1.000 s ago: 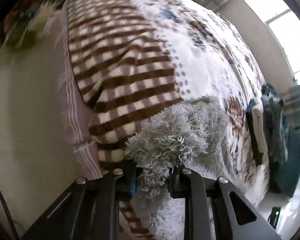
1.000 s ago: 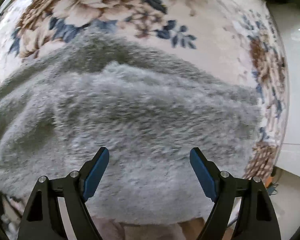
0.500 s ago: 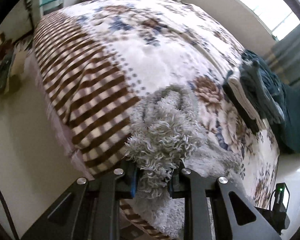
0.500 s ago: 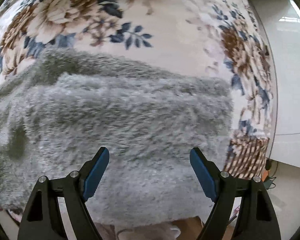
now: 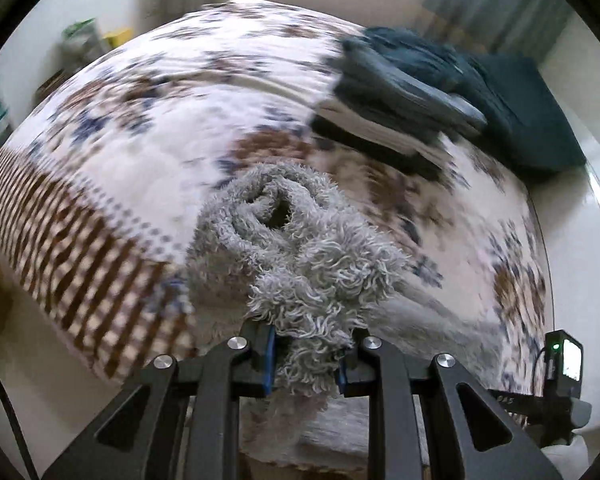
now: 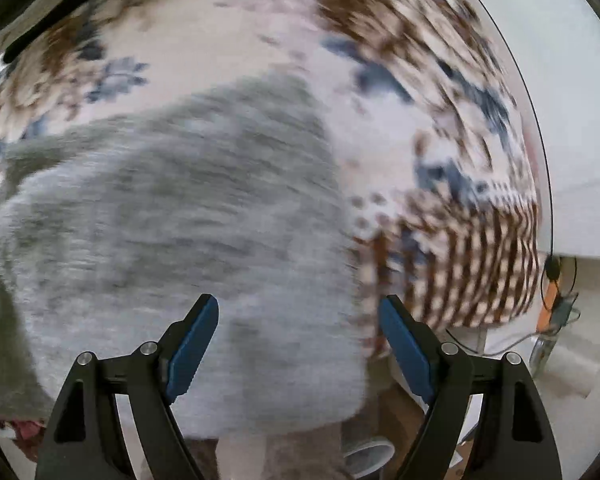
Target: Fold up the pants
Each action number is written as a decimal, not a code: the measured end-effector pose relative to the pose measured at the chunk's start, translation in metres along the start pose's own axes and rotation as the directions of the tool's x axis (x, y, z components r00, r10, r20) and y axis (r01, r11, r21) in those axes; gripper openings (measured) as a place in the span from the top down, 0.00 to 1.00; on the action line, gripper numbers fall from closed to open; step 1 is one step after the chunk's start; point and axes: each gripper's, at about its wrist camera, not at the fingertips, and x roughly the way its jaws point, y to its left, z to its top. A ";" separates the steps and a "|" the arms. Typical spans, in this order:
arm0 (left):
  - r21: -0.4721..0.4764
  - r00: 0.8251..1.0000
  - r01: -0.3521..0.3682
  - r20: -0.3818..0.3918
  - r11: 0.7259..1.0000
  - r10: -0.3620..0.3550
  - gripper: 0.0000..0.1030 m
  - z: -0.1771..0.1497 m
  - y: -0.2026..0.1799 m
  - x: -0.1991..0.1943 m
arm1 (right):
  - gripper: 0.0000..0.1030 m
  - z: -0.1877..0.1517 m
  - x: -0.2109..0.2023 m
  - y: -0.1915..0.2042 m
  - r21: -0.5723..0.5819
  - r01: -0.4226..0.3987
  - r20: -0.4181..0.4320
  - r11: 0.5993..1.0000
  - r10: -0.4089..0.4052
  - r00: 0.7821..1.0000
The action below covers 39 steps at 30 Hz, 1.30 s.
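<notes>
Left gripper [image 5: 306, 360]: pads clamped on a bunched wad of the shaggy grey pants [image 5: 300, 248], right at 6 o'clock in the left view; the cloth rises from the pinch and curls over itself toward the centre.
Right gripper [image 6: 300, 344]: blue pads stand wide apart with nothing between them, hanging over the flat part of the pants [image 6: 172, 240], which fills the view from 6 to 9 o'clock.
Pants, place: on the floral blanket [image 5: 140, 120], near the edge with the brown checked border [image 5: 72, 248]; one end is lifted, the rest lies on the bed.
Right of pants: in the right view their edge runs close to the checked border [image 6: 480, 260] at 3 o'clock, with floor beyond.
Far: a pile of dark folded clothes [image 5: 400, 92] at 1 o'clock in the left view, well apart from the pants.
Sharpness: both views are smeared, so fine creases cannot be read.
Risk, slip: the pinch holds only a wad of pile, so a quick swing could pull it free and drop the fold crooked.
Risk, drag: nothing pins the flat part, so the lifted end may tow the whole garment toward the bed edge.
Risk, bunching: the curled cloth may land rolled, not flat.
</notes>
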 end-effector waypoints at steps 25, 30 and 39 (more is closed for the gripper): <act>0.313 0.986 -0.033 -0.146 0.949 0.083 0.82 -0.087 -0.247 0.081 | 0.18 0.041 0.097 -0.235 -0.012 0.326 0.008 0.945 -0.326 0.946; 0.332 0.984 -0.008 -0.163 0.943 0.065 0.82 -0.096 -0.276 0.086 | 0.18 0.049 0.110 -0.259 0.005 0.307 -0.031 0.952 -0.307 0.951; 0.349 0.975 0.057 -0.220 0.936 0.023 0.82 -0.118 -0.312 0.094 | 0.18 0.047 0.129 -0.280 0.008 0.287 -0.074 0.958 -0.286 0.955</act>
